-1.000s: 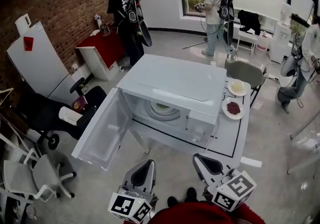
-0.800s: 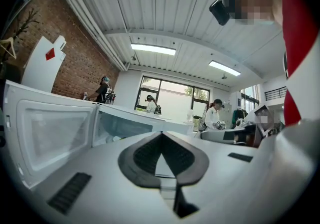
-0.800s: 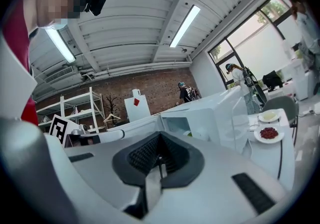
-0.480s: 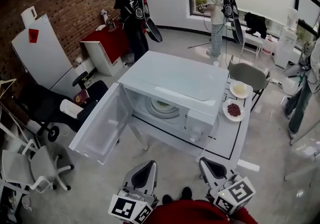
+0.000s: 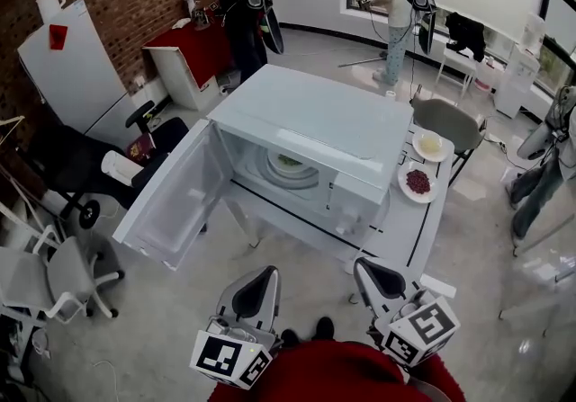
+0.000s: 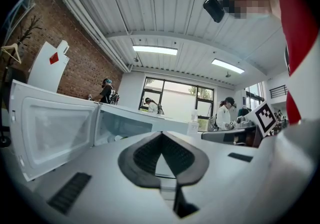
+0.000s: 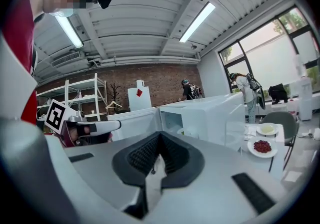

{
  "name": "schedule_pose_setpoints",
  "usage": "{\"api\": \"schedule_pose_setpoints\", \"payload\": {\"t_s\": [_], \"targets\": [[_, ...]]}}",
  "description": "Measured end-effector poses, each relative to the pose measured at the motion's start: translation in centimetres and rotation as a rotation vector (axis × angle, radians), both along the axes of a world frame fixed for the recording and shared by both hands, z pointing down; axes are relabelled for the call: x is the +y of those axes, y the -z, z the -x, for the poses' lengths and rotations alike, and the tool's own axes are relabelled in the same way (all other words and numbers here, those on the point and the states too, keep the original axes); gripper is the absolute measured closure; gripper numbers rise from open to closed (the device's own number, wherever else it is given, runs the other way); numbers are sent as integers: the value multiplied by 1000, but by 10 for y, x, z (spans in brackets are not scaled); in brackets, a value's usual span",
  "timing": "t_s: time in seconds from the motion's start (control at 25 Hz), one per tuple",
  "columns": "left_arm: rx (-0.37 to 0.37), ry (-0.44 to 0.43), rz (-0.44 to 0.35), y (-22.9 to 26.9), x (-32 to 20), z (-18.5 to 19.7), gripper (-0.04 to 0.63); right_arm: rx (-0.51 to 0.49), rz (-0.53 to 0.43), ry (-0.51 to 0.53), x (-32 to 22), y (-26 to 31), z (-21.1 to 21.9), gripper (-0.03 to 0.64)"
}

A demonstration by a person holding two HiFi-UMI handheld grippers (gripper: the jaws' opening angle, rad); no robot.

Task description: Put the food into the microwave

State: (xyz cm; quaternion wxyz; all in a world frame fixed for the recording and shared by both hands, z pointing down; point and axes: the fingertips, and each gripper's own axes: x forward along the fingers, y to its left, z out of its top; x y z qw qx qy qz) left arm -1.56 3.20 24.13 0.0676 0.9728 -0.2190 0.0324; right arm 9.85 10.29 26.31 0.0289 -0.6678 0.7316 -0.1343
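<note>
**Two plates wait beside the open microwave**

The microwave (image 5: 315,135) fills the centre of the head view, its door (image 5: 171,207) swung wide toward the lower left. One dish (image 5: 290,163) already sits inside. To its right, on the table (image 5: 418,238), stand a plate of red food (image 5: 418,183) and, just above it in the frame, a plate of pale yellow food (image 5: 431,145). Both look rigid, smooth and breakable, probably ceramic, though they show too small to be sure. The loose red pieces could roll if tilted, so a pinch on the near rim, held level, suits best. The left gripper (image 5: 255,290) and right gripper (image 5: 378,279), low in the frame, have their jaws pressed together on nothing.
</note>
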Motion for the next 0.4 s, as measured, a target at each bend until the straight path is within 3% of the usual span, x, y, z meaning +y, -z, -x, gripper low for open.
{"api": "schedule_pose_setpoints", "payload": {"t_s": [0.4], "targets": [[20,16,-10,4,-2,-7,586,-14,-47,-18,3,7,-13,603]]}}
